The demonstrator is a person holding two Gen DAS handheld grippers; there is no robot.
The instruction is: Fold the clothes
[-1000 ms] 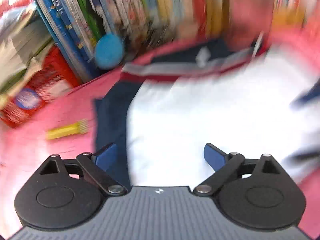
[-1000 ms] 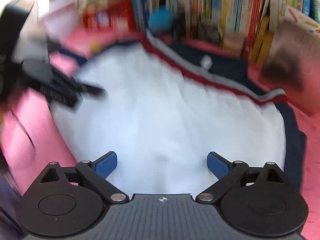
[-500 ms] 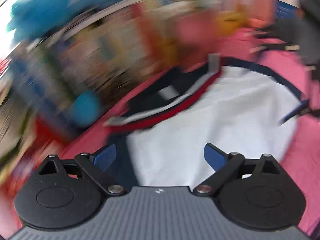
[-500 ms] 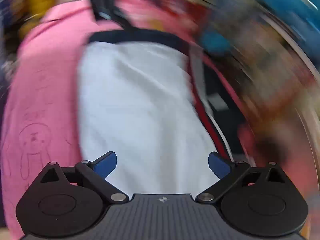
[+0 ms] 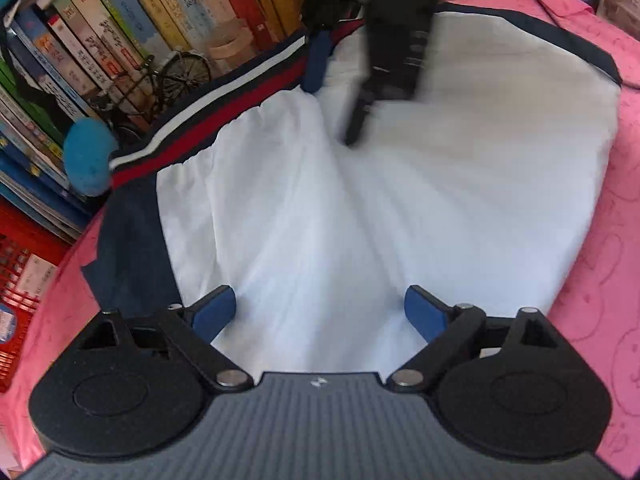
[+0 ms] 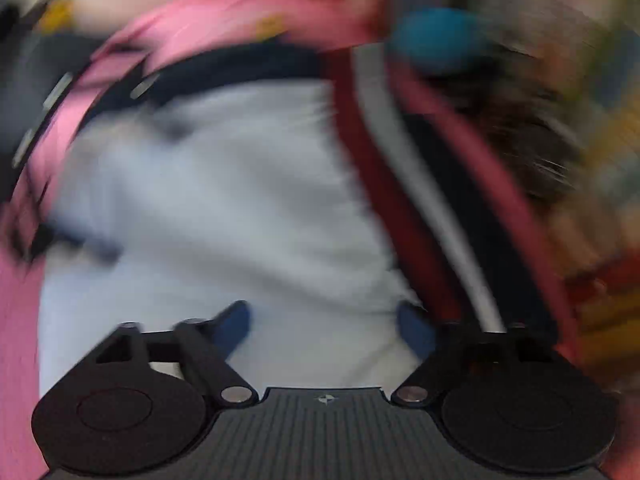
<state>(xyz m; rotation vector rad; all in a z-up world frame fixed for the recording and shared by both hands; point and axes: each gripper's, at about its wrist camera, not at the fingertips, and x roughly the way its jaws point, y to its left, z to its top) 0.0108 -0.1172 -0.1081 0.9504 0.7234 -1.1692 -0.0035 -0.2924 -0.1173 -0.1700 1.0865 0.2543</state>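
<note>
The white garment [image 5: 400,200] lies spread on a pink sheet [image 5: 600,280], its navy edging and red-white-navy striped band [image 5: 224,108] toward a row of books [image 5: 132,40]. The left gripper [image 5: 320,312] hovers over its near edge, fingers wide apart, holding nothing. The right gripper [image 6: 324,324], seen through blur, is likewise spread and empty above the white cloth beside the band. A blue ball [image 5: 86,156] sits against the books.

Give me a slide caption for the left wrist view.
Open left gripper over white garment on pink cloth; right gripper near striped waistband.
</note>
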